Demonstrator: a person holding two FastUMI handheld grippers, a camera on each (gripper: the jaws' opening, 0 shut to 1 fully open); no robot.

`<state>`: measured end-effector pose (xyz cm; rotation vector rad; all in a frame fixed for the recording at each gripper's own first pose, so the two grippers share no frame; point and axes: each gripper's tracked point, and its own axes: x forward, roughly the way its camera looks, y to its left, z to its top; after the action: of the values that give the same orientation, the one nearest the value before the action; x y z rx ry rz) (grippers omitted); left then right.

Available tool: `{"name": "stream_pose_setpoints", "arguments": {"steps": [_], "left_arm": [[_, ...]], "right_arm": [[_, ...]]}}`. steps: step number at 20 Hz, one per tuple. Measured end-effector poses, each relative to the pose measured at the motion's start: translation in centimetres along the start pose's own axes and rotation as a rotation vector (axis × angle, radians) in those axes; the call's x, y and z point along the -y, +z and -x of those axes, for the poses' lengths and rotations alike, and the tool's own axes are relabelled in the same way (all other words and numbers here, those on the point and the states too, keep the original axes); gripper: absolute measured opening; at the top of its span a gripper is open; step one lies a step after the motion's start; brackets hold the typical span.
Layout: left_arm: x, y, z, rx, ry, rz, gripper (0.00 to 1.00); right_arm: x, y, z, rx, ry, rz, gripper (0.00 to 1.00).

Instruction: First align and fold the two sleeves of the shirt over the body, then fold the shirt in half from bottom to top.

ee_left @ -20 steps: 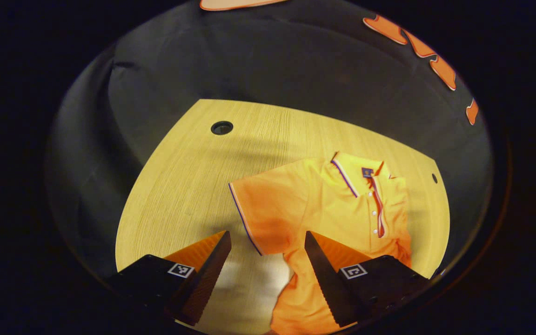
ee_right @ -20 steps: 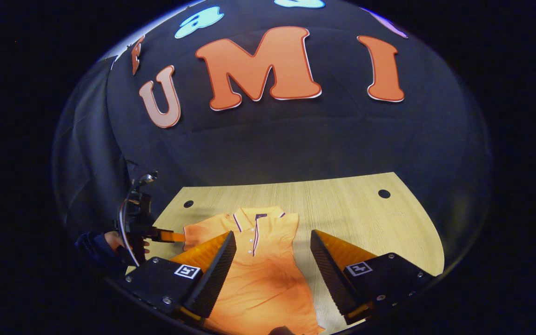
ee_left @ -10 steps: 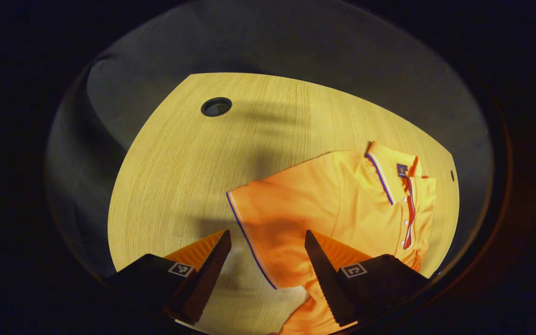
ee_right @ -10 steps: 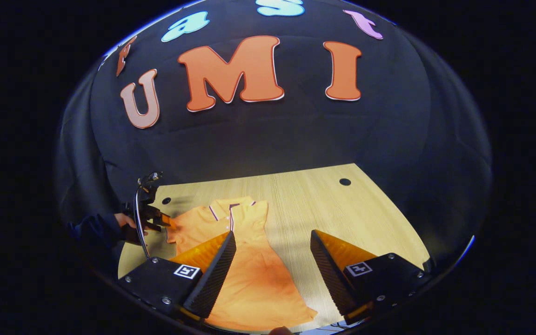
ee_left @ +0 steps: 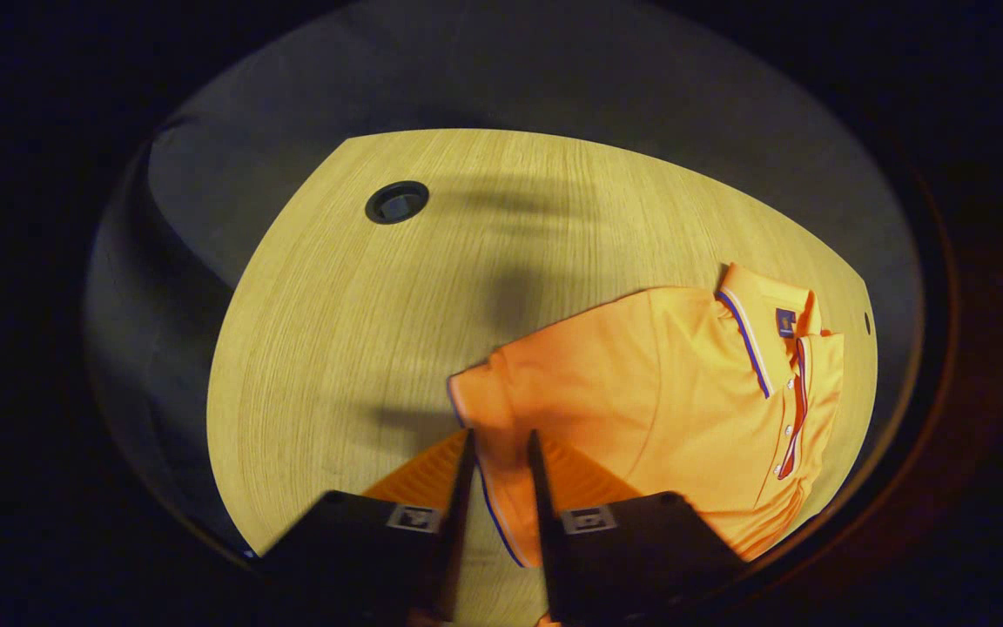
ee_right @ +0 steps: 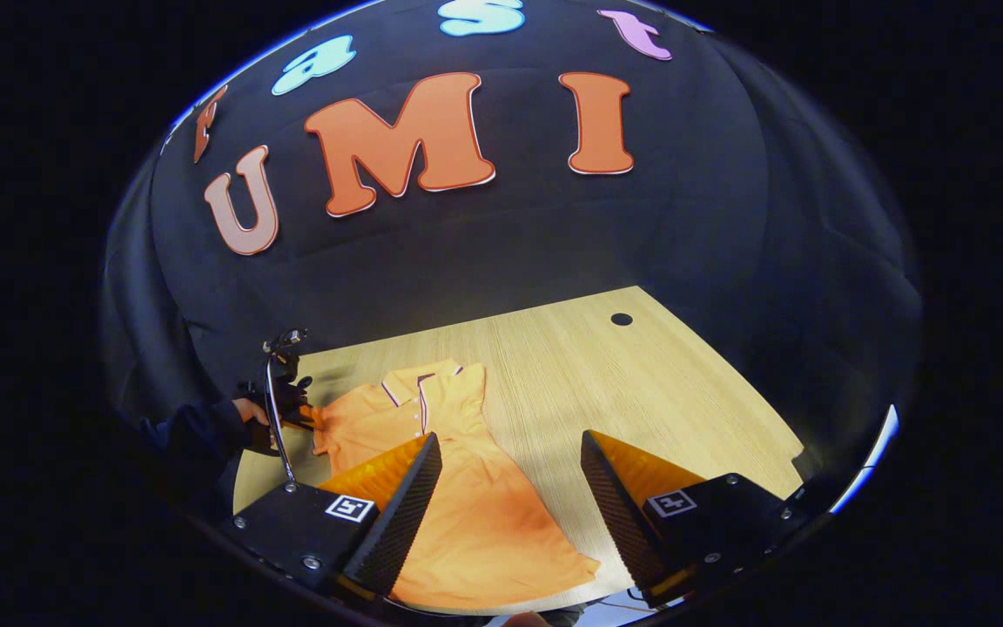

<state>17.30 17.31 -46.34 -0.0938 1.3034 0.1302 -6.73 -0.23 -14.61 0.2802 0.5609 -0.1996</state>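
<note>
The orange shirt (ee_left: 684, 392) lies flat on the wooden counter (ee_left: 362, 331), collar toward the far edge by the wall, its hem near the front edge. The left gripper (ee_left: 500, 453) has its jaws drawn narrow on the cuff of the left sleeve (ee_left: 480, 401), pinching the trimmed edge between them, presumably so that sleeve can be carried over the body. The right gripper (ee_right: 510, 470) hovers above the lower body with jaws wide and nothing between them, the cloth lying below and mostly toward its left jaw
</note>
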Motion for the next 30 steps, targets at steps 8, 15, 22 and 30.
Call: {"name": "stream_pose_setpoints", "arguments": {"steps": [8, 15, 22, 30], "left_arm": [[1.8, 3.0, 4.3, 0.139, -0.101, -0.11, 0.07], [8.7, 4.1, 7.7, 0.205, -0.2, -0.222, 0.07], [16.5, 3.0, 7.7, 0.178, -0.307, -0.293, 0.07], [20.9, -0.1, 10.0, 0.184, -0.504, -0.318, 0.6]], "right_arm": [[1.0, -0.4, 0.1, -0.001, -0.02, -0.044, 0.98], [0.6, -0.4, 0.0, -0.005, -0.008, -0.061, 0.98], [1.6, -0.9, 0.9, -0.006, -0.044, -0.087, 0.98], [1.8, -1.3, 1.0, -0.024, -0.032, -0.085, 0.98]]}}
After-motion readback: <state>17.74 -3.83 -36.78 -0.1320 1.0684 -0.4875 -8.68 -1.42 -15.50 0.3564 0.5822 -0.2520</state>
